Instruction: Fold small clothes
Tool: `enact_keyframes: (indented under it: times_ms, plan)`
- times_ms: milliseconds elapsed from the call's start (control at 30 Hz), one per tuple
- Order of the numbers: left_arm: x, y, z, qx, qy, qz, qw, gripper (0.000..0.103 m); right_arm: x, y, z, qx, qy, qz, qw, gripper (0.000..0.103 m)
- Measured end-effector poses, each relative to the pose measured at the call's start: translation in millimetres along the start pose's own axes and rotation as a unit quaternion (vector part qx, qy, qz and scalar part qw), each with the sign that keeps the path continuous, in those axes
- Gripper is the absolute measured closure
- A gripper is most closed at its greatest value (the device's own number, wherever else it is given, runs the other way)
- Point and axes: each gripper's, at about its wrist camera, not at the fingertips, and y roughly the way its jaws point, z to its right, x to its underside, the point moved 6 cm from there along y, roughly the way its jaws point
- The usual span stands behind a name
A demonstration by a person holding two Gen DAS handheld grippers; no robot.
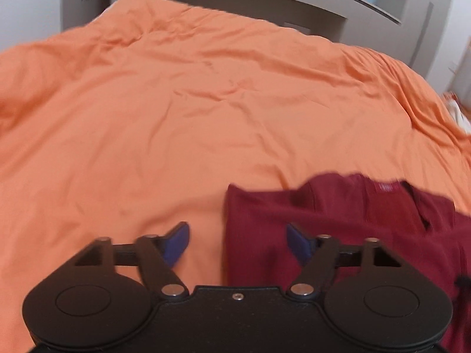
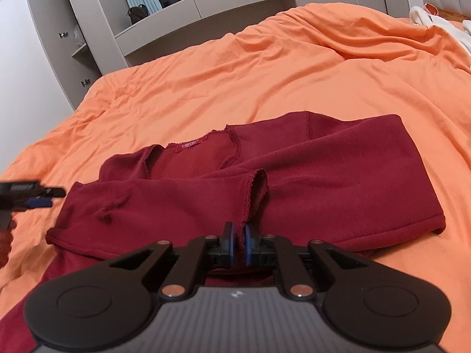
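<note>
- The dark red top lay on the orange bedcover, spread flat near the front edge of the bed, neckline and label pointing away from the person.
- Both sleeves were already folded across the body, their cuffs meeting near the middle; the fold appeared partly done.
- The right claw stood nearly closed, its blue pads pinching a thin raw edge of the fabric at the near side.
- The left claw stood wide with nothing between its pads, straddling the top's left border, one pad over the bedcover and one over the cloth.
- Judgement: the knit looked soft, light and limp. It would sag and drape when lifted and would not keep a crease unless smoothed.
- Judgement: the frayed, rolled edges offered the surest hold; a pinch at two hem corners would carry the layers together.
- Risk: one shallow pinch could catch only the top layer and drag the folded sleeves askew.
- A white cloth lay far off at the bed's back corner.
</note>
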Motion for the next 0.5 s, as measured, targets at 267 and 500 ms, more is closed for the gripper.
enact_keyframes:
  times_ms: [267, 500]
  plan:
    - [51.6, -3.4, -12.0, 0.031, -0.028, -0.083, 0.9957, 0.079, 2.4, -2.8, -2.3, -0.011, -0.002, -0.011, 1.000, 0.072]
    - [64.8, -17.2, -16.3, 0.034, -0.058, -0.079, 0.9946, 0.091, 9.7, 6.0, 0.3, 0.010, -0.006, -0.027, 1.000, 0.081]
